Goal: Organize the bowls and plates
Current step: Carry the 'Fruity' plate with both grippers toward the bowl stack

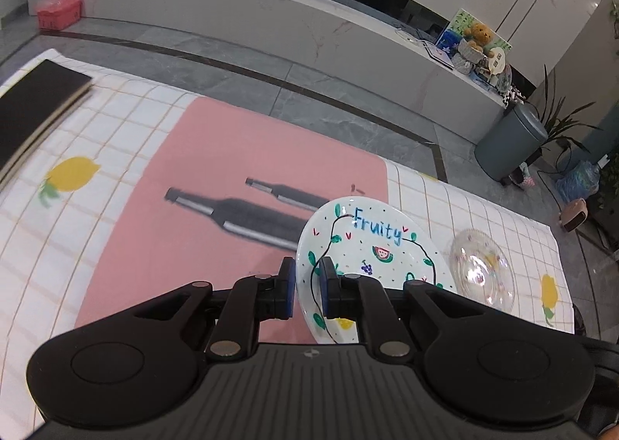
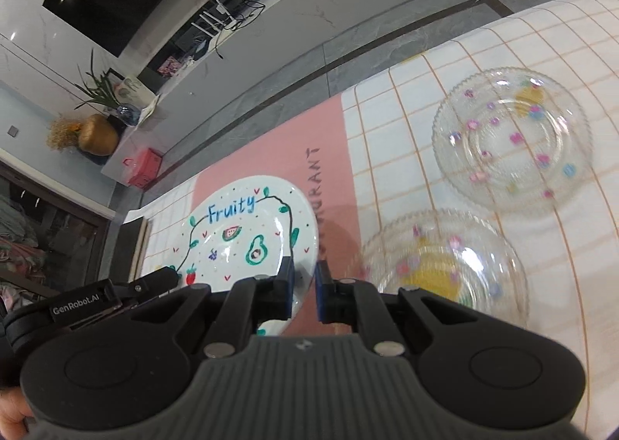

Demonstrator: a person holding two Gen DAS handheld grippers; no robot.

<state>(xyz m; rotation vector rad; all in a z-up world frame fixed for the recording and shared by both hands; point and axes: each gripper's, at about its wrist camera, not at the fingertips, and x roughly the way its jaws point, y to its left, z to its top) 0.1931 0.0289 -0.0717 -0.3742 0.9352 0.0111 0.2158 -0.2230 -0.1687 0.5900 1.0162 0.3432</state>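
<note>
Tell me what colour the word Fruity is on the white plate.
Blue, hand-lettered on the white plate; clearest in the right wrist view.

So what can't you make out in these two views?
- Left wrist: the Fruity plate's near rim, hidden behind the left gripper.
- Right wrist: the nearer glass bowl, blurred and partly hidden by the right gripper.
- Right wrist: the placemat lettering, partly covered.
</note>
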